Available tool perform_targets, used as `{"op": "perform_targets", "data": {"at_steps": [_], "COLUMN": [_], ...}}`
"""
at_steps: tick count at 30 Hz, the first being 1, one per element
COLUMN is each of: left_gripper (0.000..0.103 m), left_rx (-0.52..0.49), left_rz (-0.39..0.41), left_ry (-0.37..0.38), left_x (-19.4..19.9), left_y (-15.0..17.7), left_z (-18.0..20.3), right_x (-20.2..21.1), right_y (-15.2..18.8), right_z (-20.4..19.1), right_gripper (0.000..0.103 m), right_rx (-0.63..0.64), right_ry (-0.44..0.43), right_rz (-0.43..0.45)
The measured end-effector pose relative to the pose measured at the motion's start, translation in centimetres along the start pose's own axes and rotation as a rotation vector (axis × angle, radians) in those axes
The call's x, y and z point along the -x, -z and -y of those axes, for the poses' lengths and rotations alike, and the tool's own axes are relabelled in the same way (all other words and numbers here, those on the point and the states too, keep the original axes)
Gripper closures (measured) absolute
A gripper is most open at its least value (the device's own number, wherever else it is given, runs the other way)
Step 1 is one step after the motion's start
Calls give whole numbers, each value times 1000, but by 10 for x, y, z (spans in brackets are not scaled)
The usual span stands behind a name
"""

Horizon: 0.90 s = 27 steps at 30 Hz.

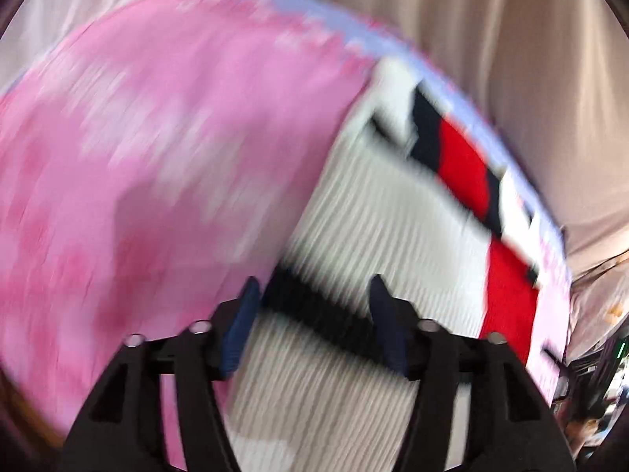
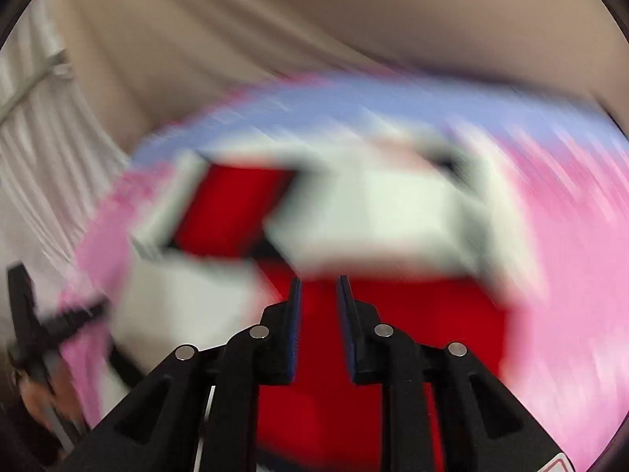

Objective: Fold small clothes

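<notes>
A small white ribbed garment (image 1: 373, 204) with red blocks and dark bands lies on a pink patterned cover (image 1: 157, 137). Both views are blurred. My left gripper (image 1: 314, 279) hangs open just above the garment's black band, its blue pads wide apart and nothing pinched between them. In the right wrist view the same garment (image 2: 373, 212) shows folded white layers over red cloth. My right gripper (image 2: 319, 278) hovers over the red part. Its jaws stand a narrow gap apart, and red cloth shows through the gap with nothing pressed between the pads.
The pink cover (image 2: 570, 275) has a pale blue far border (image 2: 393, 98). Beige draped fabric (image 1: 491, 39) hangs behind it. Dark clutter (image 1: 589, 393) sits past the cover's right end. A person's hand (image 2: 35, 393) with a black tool piece shows at the left edge.
</notes>
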<state>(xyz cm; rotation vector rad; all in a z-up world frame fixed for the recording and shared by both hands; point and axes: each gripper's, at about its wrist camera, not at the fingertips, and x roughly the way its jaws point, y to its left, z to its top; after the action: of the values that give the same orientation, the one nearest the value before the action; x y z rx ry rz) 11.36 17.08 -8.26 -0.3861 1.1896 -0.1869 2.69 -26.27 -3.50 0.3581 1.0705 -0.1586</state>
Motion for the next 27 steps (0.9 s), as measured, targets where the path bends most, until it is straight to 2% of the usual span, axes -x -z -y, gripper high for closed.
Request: {"op": "perform_targets", "data": {"at_steps": [3,5,7,8,9,10,11,14,16,17,19,20,21,22,23,27], "left_gripper": [41,38,35,33,27,25,24,21,22,23,37,59,92,96,97,97], "left_rx": [95,134,155,165,178,191,209,216,199,183,131,98,91,111,125,98], "left_rz": [-75,-53,-62,-72,-83,-86,-75,-55,-90,-104,-111,-131,-161,-180,-170,-107], "left_ry": [-36,-53,-32,-14,9,29,45,55,102,95,53,49,67,90,98,99], "left_x": [14,30,36,36,35,34,34,32,26,24,19,16,13,12,17,53], "left_y": [45,68,80,83,87,90,95,94,91,89,85,81,78,76,74,72], "left_z": [-28,-37,-40,-40,-41,-43,-45,-41,-33,-30,-19,-13,-11,-11,-13,-9], "right_x": [28,40,42,47,46,45,45,41,37,34,28,24,23,24,25,68], "right_y": [89,140,168,176,179,181,181,180,178,177,176,174,171,172,169,160], "right_z": [52,67,69,66,63,60,57,49,39,35,28,23,19,19,22,42], "right_gripper": [82,71,62,55,49,40,36,34,34,36,38,47,52,76,95,97], "right_rx": [-81,-144,-193,-203,-203,-202,-196,-192,-203,-208,-197,-185,-179,-184,-212,-284], "right_ry": [76,50,6,-12,-35,-51,-51,-71,-103,-123,-135,-129,-121,-129,-151,-169], "right_rz": [-142,-215,-246,-209,-197,-189,-173,-140,-123,-116,-98,-94,-86,-92,-100,33]}}
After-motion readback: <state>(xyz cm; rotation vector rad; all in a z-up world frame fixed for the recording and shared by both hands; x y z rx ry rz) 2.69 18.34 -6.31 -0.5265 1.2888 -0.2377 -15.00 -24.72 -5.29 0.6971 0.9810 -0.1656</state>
